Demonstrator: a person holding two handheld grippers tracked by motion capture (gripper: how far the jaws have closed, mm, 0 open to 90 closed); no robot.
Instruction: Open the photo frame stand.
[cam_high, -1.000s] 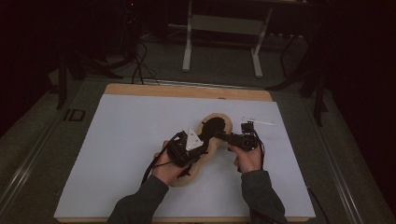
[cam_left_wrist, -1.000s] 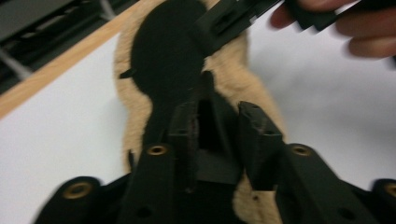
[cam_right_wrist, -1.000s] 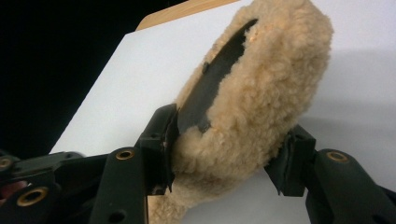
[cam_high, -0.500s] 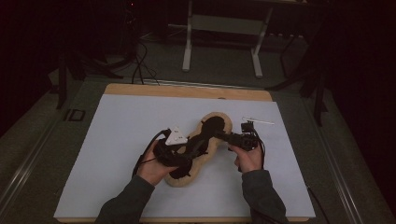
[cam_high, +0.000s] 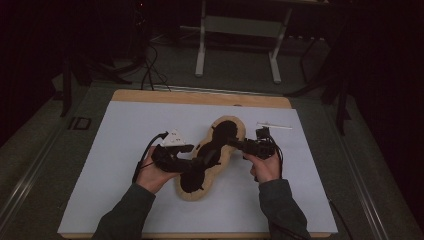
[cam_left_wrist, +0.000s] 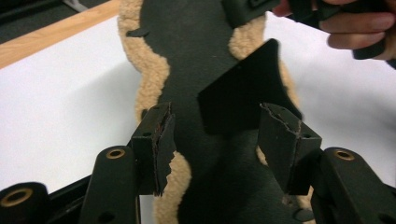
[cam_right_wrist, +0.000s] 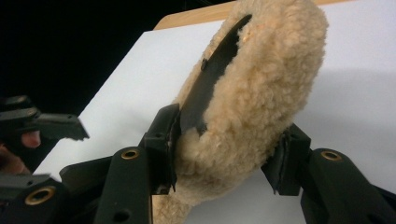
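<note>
A peanut-shaped pad of tan fleece (cam_high: 199, 193) with a black inner face lies on the white sheet, mid-table. My left gripper (cam_high: 202, 160) hovers open over its near half. In the left gripper view the open gripper (cam_left_wrist: 224, 126) straddles the black face (cam_left_wrist: 187, 56), and a black flap (cam_left_wrist: 243, 88) stands up just beyond the jaws. My right gripper (cam_high: 232, 143) holds the pad's right edge at the waist. In the right gripper view that gripper (cam_right_wrist: 229, 140) is shut on the curled-up fleece pad (cam_right_wrist: 266, 79), lifting the rim off the sheet.
The white sheet (cam_high: 125, 130) covers a wooden table whose far edge (cam_high: 200, 96) shows. A thin white stick (cam_high: 274, 125) lies just beyond the right hand. Metal stand legs (cam_high: 202, 45) rise behind the table. Dark floor surrounds everything.
My left hand and its gripper have drawn back to the left along the pad. The right gripper has stayed at the pad's right edge.
</note>
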